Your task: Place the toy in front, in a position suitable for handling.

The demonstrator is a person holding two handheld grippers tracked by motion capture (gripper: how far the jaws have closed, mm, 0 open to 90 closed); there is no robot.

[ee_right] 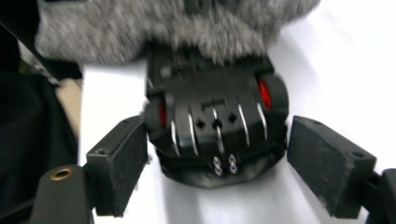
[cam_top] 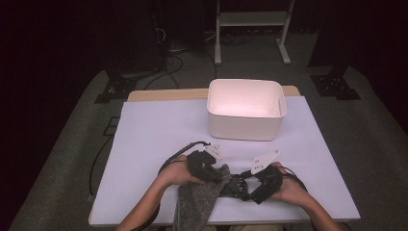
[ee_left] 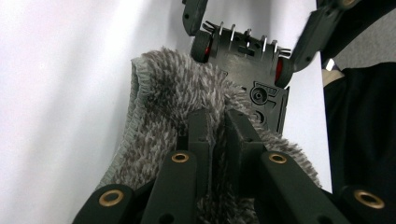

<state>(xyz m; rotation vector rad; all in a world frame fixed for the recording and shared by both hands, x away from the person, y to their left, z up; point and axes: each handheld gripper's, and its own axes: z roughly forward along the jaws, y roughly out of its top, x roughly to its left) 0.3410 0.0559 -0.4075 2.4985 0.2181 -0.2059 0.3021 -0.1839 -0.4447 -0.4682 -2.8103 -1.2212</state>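
Observation:
A black toy car (cam_top: 235,185) lies underside up on the white table cover near the front edge. My left gripper (cam_top: 219,175) is shut on a fuzzy grey cloth (cam_top: 197,202) that drapes over one end of the car. In the left gripper view the jaws (ee_left: 217,121) pinch the cloth (ee_left: 159,93), and the car's chassis (ee_left: 252,70) shows beyond it. My right gripper (cam_top: 246,187) holds the other end of the car. In the right gripper view the gripper (ee_right: 217,154) has a pad against each side of the car (ee_right: 215,121), by its red-hubbed wheels, with the cloth (ee_right: 140,28) behind.
A white plastic bin (cam_top: 245,83) stands at the back of the table, right of centre. The white table cover (cam_top: 159,130) spreads to the left and between the bin and my hands. Cables trail from both grippers. A white rack's legs stand on the floor beyond.

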